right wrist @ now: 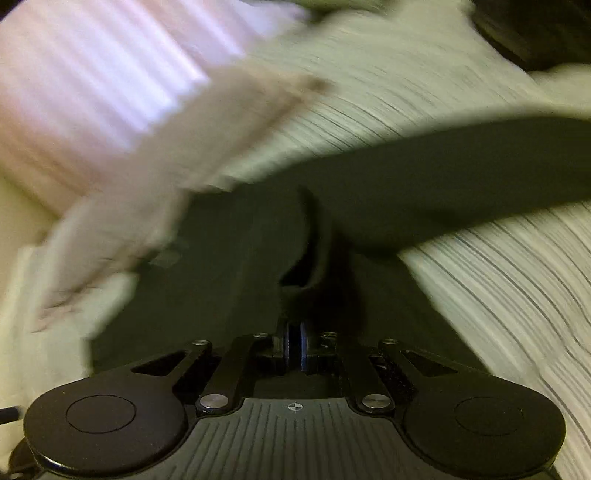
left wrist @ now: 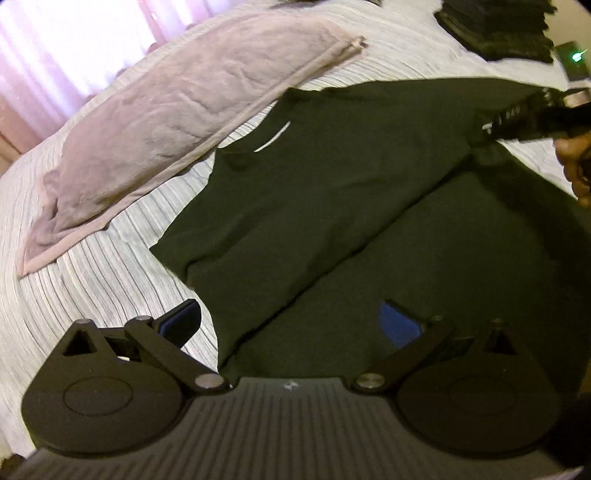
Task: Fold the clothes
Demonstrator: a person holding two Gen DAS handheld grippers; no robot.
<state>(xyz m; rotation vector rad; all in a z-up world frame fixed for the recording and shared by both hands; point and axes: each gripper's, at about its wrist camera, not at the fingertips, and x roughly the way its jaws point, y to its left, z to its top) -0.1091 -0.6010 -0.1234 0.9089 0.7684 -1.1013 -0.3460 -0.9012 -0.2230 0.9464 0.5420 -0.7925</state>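
A black T-shirt (left wrist: 332,192) lies on the striped bedspread (left wrist: 92,280), with one side folded over along a diagonal crease. In the left wrist view my left gripper (left wrist: 291,321) is open wide at the shirt's near edge, one finger over the bedspread and the other over the cloth, nothing between them. My right gripper (left wrist: 487,129) reaches in from the upper right, held by a hand (left wrist: 572,170), and pinches the shirt's far side. The blurred right wrist view shows that right gripper (right wrist: 294,347) shut on a fold of the black T-shirt (right wrist: 443,184), lifted off the bed.
A pink towel (left wrist: 177,122) lies across the bed left of the shirt. A stack of dark folded clothes (left wrist: 498,29) sits at the far right. A small device with a green light (left wrist: 576,55) is beside it. Pink curtains (left wrist: 55,44) hang behind the bed.
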